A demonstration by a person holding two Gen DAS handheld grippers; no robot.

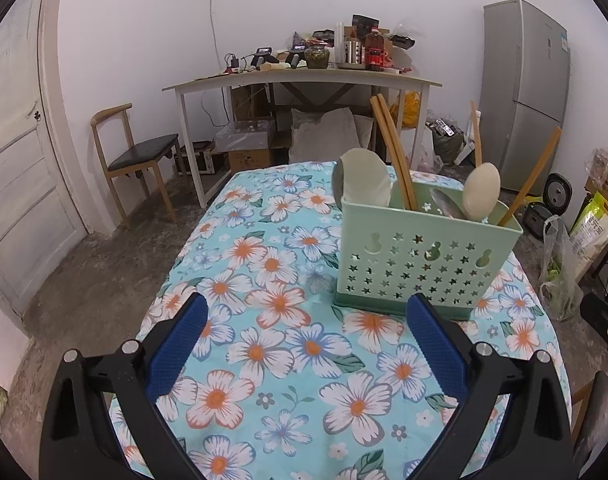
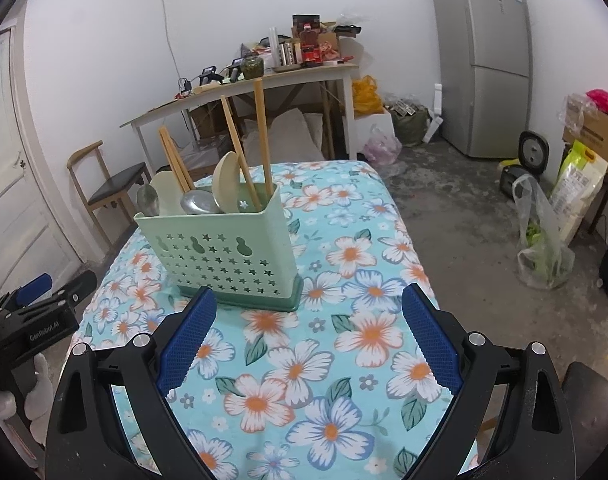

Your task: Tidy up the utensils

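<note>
Since both your left gripper and right gripper have their fingers spread wide and empty, sorting seems finished: the utensils stand in the green holder, just beyond the fingertips on the table. Next, only check for strays.

Black gripper body, left edge of right wrist view: white lettering "GenRobot.AI".
Tall grey refrigerator: blue-and-white door sticker, print too small to read.
Yellow-green sack: large characters, unreadable.
</note>
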